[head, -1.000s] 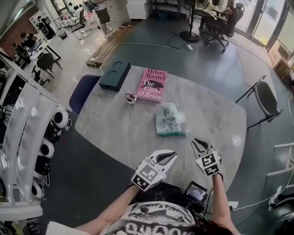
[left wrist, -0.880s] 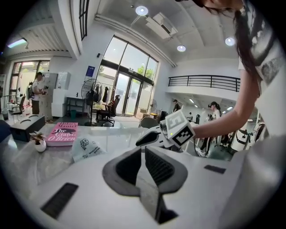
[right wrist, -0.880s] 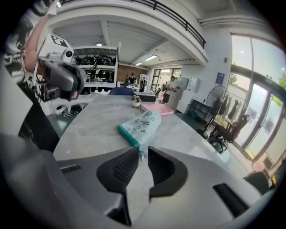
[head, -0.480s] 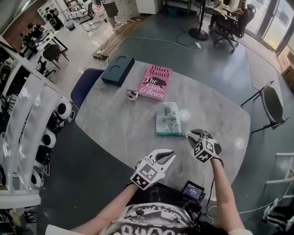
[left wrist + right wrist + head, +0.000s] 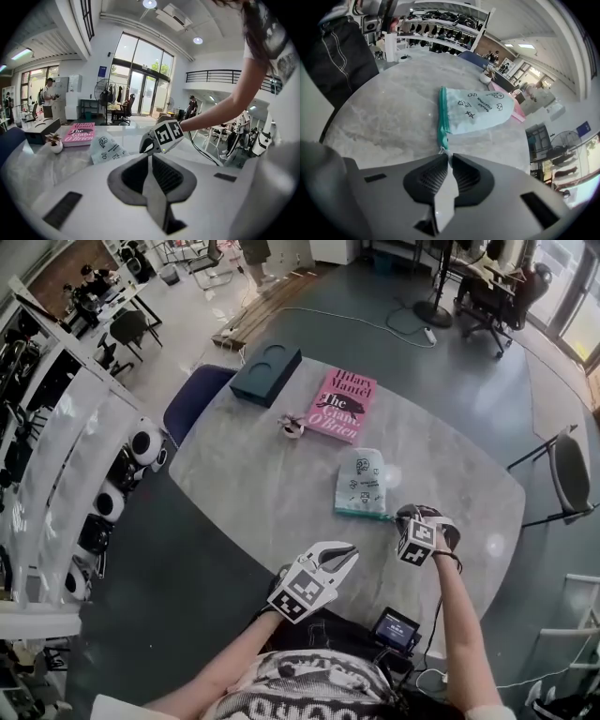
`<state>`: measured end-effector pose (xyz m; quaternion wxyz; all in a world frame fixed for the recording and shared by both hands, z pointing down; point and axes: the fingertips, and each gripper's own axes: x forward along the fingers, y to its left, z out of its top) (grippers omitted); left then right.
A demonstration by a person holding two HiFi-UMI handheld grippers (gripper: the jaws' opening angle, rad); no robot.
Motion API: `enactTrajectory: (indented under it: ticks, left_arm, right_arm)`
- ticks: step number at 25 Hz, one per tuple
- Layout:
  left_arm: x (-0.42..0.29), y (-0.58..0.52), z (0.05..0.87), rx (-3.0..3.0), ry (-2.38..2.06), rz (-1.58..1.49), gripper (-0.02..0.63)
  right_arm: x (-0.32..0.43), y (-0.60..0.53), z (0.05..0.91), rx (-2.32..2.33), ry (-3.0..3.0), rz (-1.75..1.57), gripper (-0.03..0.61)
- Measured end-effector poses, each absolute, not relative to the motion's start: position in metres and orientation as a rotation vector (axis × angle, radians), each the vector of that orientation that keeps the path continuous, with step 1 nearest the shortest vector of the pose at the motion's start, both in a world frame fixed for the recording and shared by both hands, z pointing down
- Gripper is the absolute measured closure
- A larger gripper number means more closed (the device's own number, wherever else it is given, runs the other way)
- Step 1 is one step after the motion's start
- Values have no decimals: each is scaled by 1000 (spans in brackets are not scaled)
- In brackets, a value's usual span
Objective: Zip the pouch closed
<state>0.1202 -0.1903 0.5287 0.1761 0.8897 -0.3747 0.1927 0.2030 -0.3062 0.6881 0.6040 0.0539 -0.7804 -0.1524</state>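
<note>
A pale mint pouch (image 5: 361, 482) with dark prints lies flat on the grey table (image 5: 253, 493). Its teal zipper edge (image 5: 361, 513) faces me. In the right gripper view the pouch (image 5: 478, 110) fills the middle and the zipper (image 5: 442, 122) runs toward the jaws. My right gripper (image 5: 405, 517) points steeply down at the zipper's right end. Its jaws are closing, and the small metal pull (image 5: 442, 150) is pinched between the tips of the right gripper (image 5: 447, 157). My left gripper (image 5: 342, 554) hovers shut over the table's near edge, apart from the pouch (image 5: 105, 147), with nothing in it.
A pink book (image 5: 343, 405), a dark teal box (image 5: 266, 374) and a small white object (image 5: 293, 427) lie at the far side of the table. A blue chair (image 5: 192, 404) stands at the far left. A small screen (image 5: 397, 629) sits below the near edge.
My right gripper has gone forward and down, rolling, from the near edge to the pouch's zipper end and closed on the pull. The left gripper has barely shifted.
</note>
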Motion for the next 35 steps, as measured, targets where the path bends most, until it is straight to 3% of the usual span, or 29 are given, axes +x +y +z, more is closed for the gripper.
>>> enactTrajectory:
  ticks: [16, 21, 25, 35]
  left_arm:
    - [80, -189, 590, 2507, -863, 775, 591]
    - [60, -184, 617, 2498, -780, 860, 584]
    - [47, -184, 631, 2487, -727, 881, 522]
    - [40, -182, 649, 2550, -526, 950, 522]
  right_arm:
    - [133, -231, 651, 465, -2083, 278, 561]
    - [96, -211, 641, 535, -2130, 374, 561]
    - [76, -200, 637, 578, -2133, 422, 561]
    - [52, -187, 639, 667, -2101, 467, 563]
